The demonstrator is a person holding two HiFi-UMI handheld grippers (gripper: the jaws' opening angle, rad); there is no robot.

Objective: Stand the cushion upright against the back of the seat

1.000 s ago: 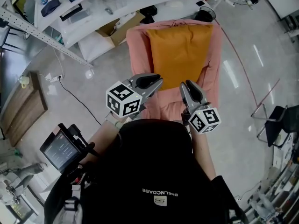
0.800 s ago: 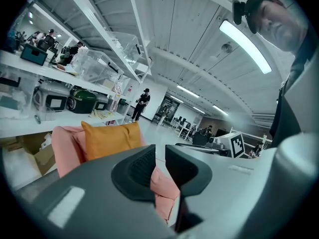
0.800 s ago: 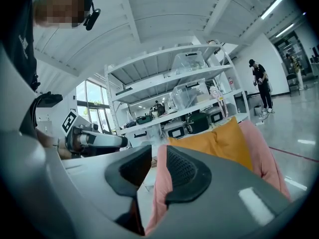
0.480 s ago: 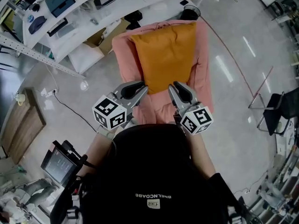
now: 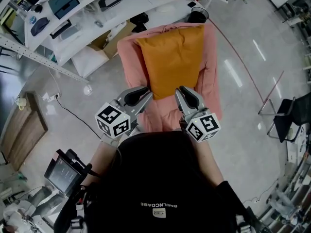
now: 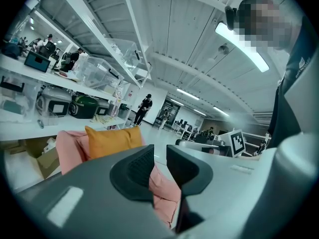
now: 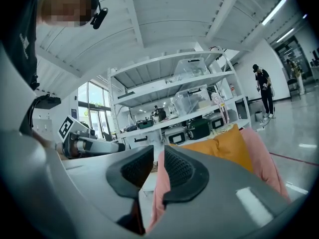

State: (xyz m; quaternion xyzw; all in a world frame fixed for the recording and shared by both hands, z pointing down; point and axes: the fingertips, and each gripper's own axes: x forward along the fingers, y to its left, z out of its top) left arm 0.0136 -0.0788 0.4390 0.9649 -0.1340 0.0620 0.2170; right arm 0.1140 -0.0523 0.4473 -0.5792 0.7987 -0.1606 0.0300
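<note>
Head view first: where is the cushion (image 5: 174, 57)?

— On the pink seat (image 5: 212, 81), in the middle of it. It is orange, and its long side runs from the far edge toward the near one. Pink shows on its left, right and near sides.

Flat or standing?

— From above that is hard to judge. Both gripper views show it upright at the far end, leaning on the pink back, with a top corner rising just above that back.

And the left gripper (image 5: 142, 94)?

— It is over the near part of the seat, just beside the cushion's near left corner. I cannot tell whether it touches. Its jaws stand a narrow slit apart with nothing clamped, and only pink fabric shows beyond the slit.

The right gripper (image 5: 183, 92)?

— It is just beside the cushion's near right corner, also over the seat. Its jaws have just been closing and leave a thin gap. A strip of the pink seat shows through that gap, but the pads do not press on it.

Anything around?

— White shelving (image 5: 87, 13) runs along the far left. A cardboard box (image 5: 104, 36) sits below it, just left of the seat, on a pale glossy floor (image 5: 243, 144).
</note>
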